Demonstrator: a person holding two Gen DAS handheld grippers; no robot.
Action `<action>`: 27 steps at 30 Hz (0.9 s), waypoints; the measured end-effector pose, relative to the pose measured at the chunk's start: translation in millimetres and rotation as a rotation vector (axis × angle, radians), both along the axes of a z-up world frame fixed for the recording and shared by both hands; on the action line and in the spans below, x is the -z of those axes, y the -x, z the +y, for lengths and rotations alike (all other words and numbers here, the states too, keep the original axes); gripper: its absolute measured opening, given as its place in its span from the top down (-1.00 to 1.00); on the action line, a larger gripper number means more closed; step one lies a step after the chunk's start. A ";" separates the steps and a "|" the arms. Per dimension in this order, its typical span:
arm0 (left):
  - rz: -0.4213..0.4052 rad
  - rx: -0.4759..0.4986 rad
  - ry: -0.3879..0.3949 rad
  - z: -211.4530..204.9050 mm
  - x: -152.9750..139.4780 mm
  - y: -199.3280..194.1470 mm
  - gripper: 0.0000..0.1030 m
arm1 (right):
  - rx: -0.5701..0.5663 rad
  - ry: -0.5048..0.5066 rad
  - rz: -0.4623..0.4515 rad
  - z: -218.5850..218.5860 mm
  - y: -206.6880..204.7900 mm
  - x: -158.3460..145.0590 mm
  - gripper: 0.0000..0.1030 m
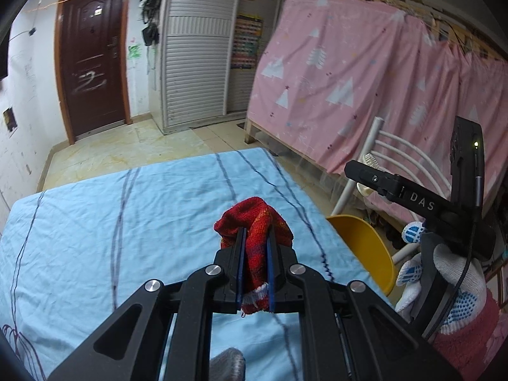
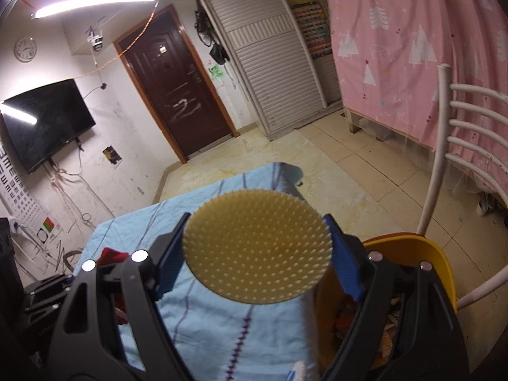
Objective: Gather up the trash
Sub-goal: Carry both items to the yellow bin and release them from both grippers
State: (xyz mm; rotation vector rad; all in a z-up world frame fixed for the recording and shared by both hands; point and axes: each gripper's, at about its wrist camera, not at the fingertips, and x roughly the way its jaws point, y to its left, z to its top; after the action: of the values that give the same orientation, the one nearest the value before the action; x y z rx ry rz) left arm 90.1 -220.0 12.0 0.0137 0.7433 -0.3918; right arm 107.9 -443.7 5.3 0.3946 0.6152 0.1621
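"DAS" in white letters on black arm of right gripper [image 1: 422,204], right side of left wrist view. White scrawl like "2" on dark brown door [image 1: 90,60], upper left. Eye chart [image 2: 12,187] with rows of E-shaped marks, left edge of right wrist view. Wall clock [image 2: 25,50] numerals too small to read.

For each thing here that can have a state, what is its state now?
Left gripper: shut on red knitted cloth.
Right gripper: holding round yellow bristled brush.
Yellow plastic bin: open, litter inside.
Dark brown door: closed.
Wall television: off.
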 end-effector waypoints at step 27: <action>0.044 0.210 -0.062 -140.0 22.6 -1.9 0.97 | 0.167 -0.084 0.091 -99.7 20.4 62.3 -0.66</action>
State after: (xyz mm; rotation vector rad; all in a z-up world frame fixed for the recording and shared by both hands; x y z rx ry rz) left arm 92.0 -360.0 -10.6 0.1424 0.8002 -0.5707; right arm 87.5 -543.4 -57.0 0.5342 0.6634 0.0107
